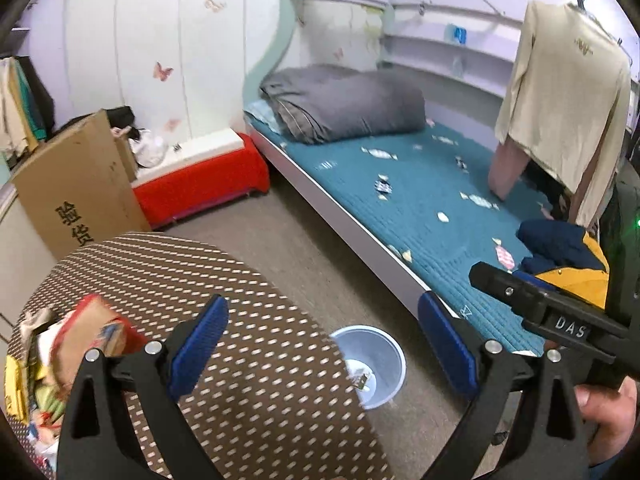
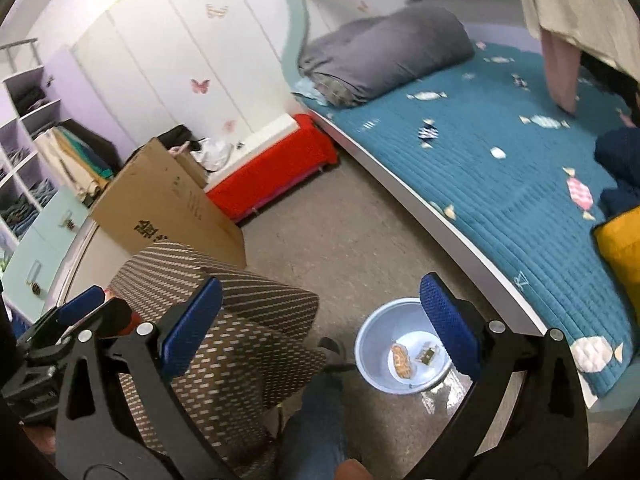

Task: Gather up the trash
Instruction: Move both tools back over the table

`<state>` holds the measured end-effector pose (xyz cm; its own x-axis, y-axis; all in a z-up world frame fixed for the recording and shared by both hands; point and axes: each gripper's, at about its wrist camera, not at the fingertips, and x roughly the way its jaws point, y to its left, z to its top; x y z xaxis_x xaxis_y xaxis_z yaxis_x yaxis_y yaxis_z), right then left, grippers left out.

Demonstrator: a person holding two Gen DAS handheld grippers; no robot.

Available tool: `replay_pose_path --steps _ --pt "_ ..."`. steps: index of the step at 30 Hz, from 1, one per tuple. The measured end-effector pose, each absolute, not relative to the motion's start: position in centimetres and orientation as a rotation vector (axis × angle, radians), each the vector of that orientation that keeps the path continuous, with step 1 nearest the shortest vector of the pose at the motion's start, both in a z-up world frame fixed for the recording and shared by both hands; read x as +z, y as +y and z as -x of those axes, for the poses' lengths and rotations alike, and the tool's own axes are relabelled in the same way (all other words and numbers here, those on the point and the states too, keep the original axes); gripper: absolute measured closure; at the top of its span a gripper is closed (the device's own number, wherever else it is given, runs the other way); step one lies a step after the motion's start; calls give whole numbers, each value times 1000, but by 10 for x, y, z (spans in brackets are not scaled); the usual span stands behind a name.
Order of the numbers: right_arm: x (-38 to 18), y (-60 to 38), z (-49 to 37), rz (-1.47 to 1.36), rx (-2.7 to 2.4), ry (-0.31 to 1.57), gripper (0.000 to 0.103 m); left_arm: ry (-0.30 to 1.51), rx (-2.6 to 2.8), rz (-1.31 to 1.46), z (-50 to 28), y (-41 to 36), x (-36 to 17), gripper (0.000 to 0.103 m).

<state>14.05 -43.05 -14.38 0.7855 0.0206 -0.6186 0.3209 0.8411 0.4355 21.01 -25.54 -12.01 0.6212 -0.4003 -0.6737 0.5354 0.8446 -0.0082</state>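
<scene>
Both your left gripper (image 1: 324, 344) and right gripper (image 2: 322, 326) gape empty; left of the left fingers (image 1: 200, 344), the wrappers (image 1: 60, 356) on the worktop (image 1: 248, 320) look light and crushable, so pinch an edge.

Count: 1 basin (image 2: 374, 344) on floor, 2 trash scraps (image 2: 402, 360) inside; 1 cardboard box (image 1: 76, 184); 1 grey duvet (image 1: 348, 104); 1 bed (image 1: 440, 208).
</scene>
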Motion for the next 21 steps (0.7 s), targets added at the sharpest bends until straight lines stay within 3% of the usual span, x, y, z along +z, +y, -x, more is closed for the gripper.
replay_pose_path --steps 21 --pt "-73 -277 -129 -336 27 588 6 548 -351 -36 -140 -69 -87 9"
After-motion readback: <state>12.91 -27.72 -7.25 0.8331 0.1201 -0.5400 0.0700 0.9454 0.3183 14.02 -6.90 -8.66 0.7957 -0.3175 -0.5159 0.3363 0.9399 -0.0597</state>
